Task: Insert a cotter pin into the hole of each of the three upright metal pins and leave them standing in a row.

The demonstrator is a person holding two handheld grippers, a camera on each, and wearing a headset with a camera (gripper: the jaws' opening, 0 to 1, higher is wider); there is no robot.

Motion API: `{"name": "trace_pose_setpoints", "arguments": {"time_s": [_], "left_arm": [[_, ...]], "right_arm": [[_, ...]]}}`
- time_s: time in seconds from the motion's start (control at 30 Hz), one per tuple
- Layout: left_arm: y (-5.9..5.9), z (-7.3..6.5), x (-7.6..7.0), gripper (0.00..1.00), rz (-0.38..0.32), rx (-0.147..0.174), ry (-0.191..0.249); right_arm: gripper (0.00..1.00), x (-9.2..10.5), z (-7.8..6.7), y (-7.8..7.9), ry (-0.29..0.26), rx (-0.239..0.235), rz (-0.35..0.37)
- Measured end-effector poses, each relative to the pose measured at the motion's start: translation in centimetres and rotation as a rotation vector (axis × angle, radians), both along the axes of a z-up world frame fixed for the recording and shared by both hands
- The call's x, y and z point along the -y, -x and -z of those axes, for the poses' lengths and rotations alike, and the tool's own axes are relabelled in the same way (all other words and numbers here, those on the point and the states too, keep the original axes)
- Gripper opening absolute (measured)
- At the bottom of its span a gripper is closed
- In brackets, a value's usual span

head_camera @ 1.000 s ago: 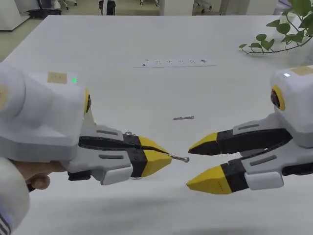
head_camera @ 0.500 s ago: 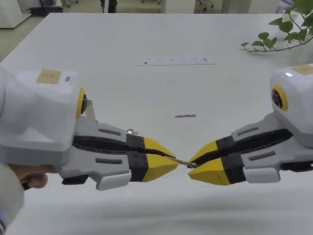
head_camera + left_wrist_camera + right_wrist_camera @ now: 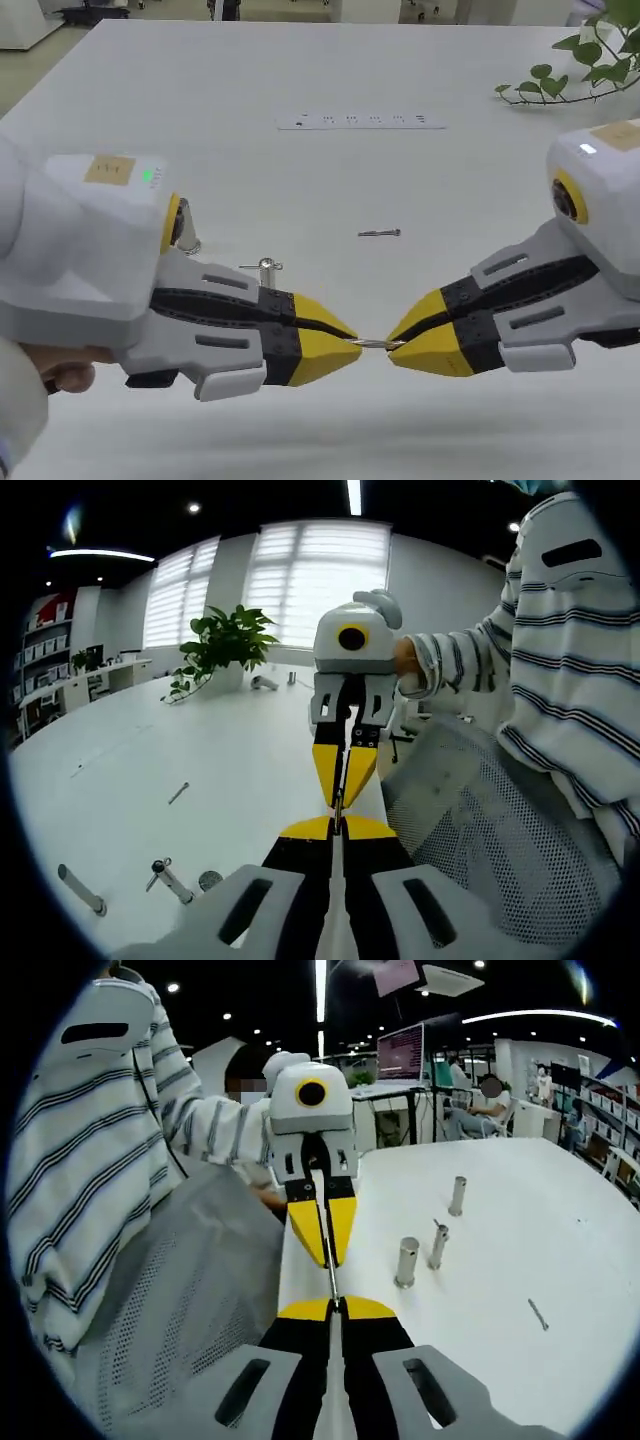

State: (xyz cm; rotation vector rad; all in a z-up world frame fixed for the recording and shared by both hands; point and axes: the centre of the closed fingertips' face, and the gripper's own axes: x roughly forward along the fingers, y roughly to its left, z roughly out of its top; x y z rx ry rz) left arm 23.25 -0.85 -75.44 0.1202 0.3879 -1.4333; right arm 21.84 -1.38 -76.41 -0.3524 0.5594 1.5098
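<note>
1. Cotter pin (image 3: 372, 343) lies flat in the air between both tongs, just above the worktop (image 3: 300, 70)
2. Left tongs (image 3: 350, 340) are clenched on one end, and right tongs (image 3: 393, 346) are clenched on the other end
3. It looks like a pass from one side to the other, so only one side should let go, and slowly, so nothing drops
4. Upright metal pins (image 3: 406, 1262) stand near; one metal pin (image 3: 266, 268) looks done, so aim the thin end at an empty hole
5. Spare cotter pin (image 3: 378, 233) lies further out

White power strip (image 3: 360, 121) on table (image 3: 200, 120) (leafy plant (image 3: 541, 72) rightward).
</note>
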Motion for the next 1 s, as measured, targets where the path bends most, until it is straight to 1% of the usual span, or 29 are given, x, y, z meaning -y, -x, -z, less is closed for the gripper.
{"name": "trace_pose_setpoints", "arguments": {"time_s": [0.03,0.17,0.27,0.3,0.33,0.43,0.47,0.53,0.63,0.67,0.7,0.73,0.77,0.83,0.9,1.0], "left_arm": [[0.0,0.2,0.0,0.01,-0.003,0.001,-0.006],[0.0,0.6,-0.1,0.01,-0.008,-0.006,-0.017],[0.1,0.8,-0.2,0.01,-0.007,-0.003,-0.019],[0.1,0.8,-0.3,0.01,-0.004,0.004,-0.025],[0.1,0.9,-0.3,0.01,-0.009,0.002,-0.027],[-0.1,0.9,-0.5,0.01,-0.022,0.006,-0.025],[-0.2,0.8,-0.7,0.01,-0.037,-0.003,-0.015],[-0.3,0.7,-0.8,0.01,-0.042,0.003,-0.011],[-0.6,0.7,-1.0,0.02,-0.053,0.029,-0.016],[-0.7,0.8,-1.0,0.02,-0.063,0.025,-0.011],[-0.8,0.8,-1.0,0.04,-0.071,0.024,-0.007],[-1.1,1.0,-1.2,0.06,-0.088,0.030,-0.010],[-1.3,1.2,-1.4,0.11,-0.102,0.037,-0.017],[-1.6,1.5,-1.7,0.17,-0.120,0.039,-0.021],[-1.9,1.8,-2.1,0.20,-0.140,0.038,-0.027],[-2.5,2.7,-3.0,0.22,-0.178,0.055,-0.064]], "right_arm": [[0.04,0.0,0.0,-0.1,0.006,0.010,-0.002],[0.04,-0.1,0.2,-0.1,0.026,0.015,-0.015],[0.04,-0.2,0.2,-0.1,0.038,0.026,-0.031],[0.04,-0.3,0.2,0.0,0.043,0.028,-0.039],[0.04,-0.3,0.2,-0.1,0.046,0.030,-0.040],[0.03,-0.4,0.2,-0.3,0.057,0.045,-0.040],[0.03,-0.5,0.2,-0.5,0.057,0.047,-0.040],[0.03,-0.6,0.1,-0.6,0.061,0.050,-0.047],[0.03,-0.7,0.3,-0.8,0.083,0.059,-0.064],[0.03,-0.8,0.3,-0.9,0.085,0.059,-0.063],[0.03,-0.9,0.4,-1.0,0.090,0.060,-0.067],[0.03,-0.9,0.4,-1.1,0.094,0.061,-0.069],[0.04,-0.9,0.6,-1.2,0.105,0.065,-0.072],[0.04,-0.8,1.0,-1.5,0.128,0.066,-0.070],[0.04,-0.7,1.3,-1.7,0.141,0.066,-0.066],[0.04,-0.6,1.8,-2.3,0.161,0.058,-0.047]]}}
